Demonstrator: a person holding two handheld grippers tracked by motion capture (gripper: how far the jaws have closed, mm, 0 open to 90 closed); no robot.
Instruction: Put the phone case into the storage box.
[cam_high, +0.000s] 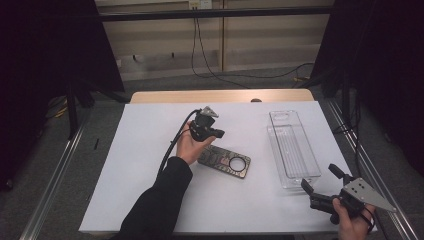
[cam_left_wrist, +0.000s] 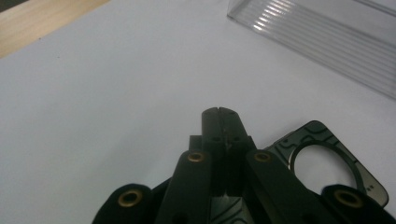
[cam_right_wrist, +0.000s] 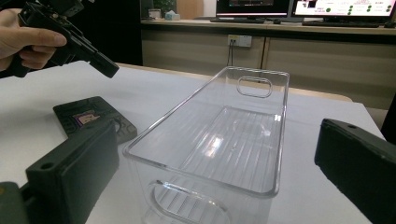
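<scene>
A dark flat plate (cam_high: 225, 161) with a printed pattern and a round hole lies on the white table top. My left gripper (cam_high: 220, 133) hangs just above the plate's far left end, its jaws shut with nothing between them. In the left gripper view the shut jaws (cam_left_wrist: 219, 112) meet over bare white surface, and the plate (cam_left_wrist: 327, 154) shows at the lower right. My right gripper (cam_high: 320, 177) rests near the front right corner, open, facing the near end of a clear plastic bin (cam_high: 292, 147). In the right gripper view its gripper (cam_right_wrist: 215, 140) frames the empty bin (cam_right_wrist: 275, 116).
The white sheet (cam_high: 140, 165) covers the table; a wooden edge (cam_high: 220, 96) shows at the back. The right gripper view shows the left gripper (cam_right_wrist: 105, 67) in a hand above the plate (cam_right_wrist: 88, 116). Dark curtains stand left and right, and cables run on the floor behind.
</scene>
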